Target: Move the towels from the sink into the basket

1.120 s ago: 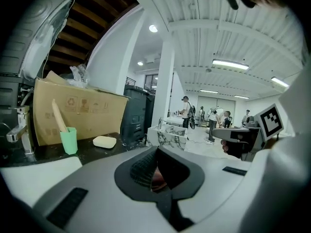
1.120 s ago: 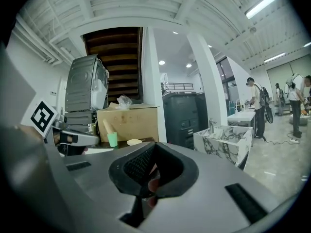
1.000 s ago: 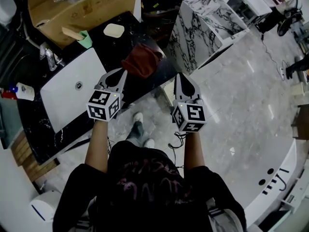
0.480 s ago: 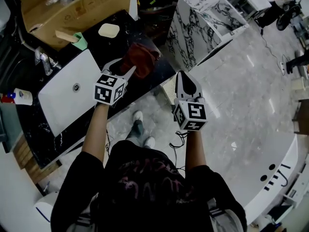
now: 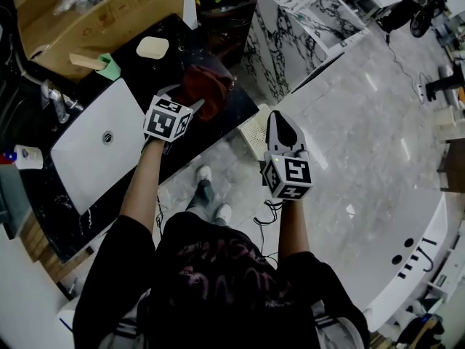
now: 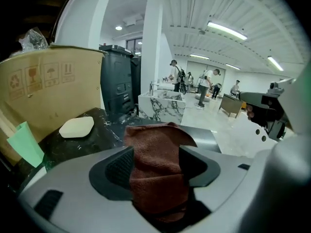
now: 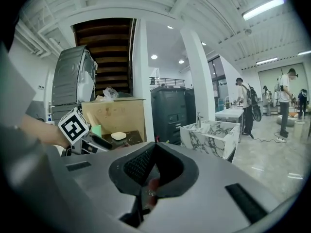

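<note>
On black counter, right of white sink, lies the red-brown towel, bunched up, near counter's right end. It is outside the sink and touches no part of it. Left gripper is at the towel's near-left side, pointing down at it. Its jaws are spread wide and have just been opening. In the left gripper view the towel sits between the two pads and fills most of the gap, with a fold sticking up past the fingertips. No squeeze is visible, and the towel rests on the counter. Right gripper is off to the right over the grey floor, well apart from towel and counter. Its jaws are pressed together, tips meeting. A small reddish bit shows low in the gap in the right gripper view, but I can't tell what it is. White holed basket is partly seen just past the counter's near-right edge, between the two grippers and lower than the counter. The visible part has no towel on it. White soap is on the counter far-left of the towel, with a mint cup further left. Cardboard box stands at the far side, behind soap and cup. Faucet is at the sink's far-left edge. Marbled block stands on the floor, far right of the counter.
</note>
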Motion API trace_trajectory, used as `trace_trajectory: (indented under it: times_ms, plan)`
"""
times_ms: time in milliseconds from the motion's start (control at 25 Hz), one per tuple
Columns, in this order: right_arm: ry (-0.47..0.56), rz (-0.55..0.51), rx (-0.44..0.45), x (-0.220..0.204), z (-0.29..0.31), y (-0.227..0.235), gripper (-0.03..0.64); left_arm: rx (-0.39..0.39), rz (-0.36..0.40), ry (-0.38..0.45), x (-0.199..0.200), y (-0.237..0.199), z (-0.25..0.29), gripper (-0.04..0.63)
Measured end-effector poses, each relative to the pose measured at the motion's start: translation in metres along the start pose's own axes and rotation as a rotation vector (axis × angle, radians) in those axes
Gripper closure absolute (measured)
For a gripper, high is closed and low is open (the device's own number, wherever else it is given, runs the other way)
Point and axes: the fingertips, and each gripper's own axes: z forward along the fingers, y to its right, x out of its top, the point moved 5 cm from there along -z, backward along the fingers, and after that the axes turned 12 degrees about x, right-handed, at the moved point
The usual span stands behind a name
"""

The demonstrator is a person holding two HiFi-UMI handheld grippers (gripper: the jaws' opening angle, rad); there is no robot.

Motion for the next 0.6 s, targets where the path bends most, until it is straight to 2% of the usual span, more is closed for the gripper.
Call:
trace_trajectory:
  times_ms: [200,400,440,600]
  plan:
    - [-0.018,0.002,-0.011,-0.004,0.006,0.004,0.601,-0.003,0.051,-0.097,-0.013,0.001,0.021,0.308]
    - [-0.020,0.013,-0.014,-0.007,0.008,0.005,0.601,-0.012,0.048,-0.108,-0.014,0.002,0.024,0.316]
    - [-0.021,0.013,-0.013,-0.006,0.009,0.004,0.601,-0.014,0.049,-0.108,-0.014,0.003,0.023,0.330]
    - [-0.025,0.007,-0.008,-0.007,0.012,0.001,0.601,-0.013,0.071,-0.102,-0.014,0.005,0.022,0.468]
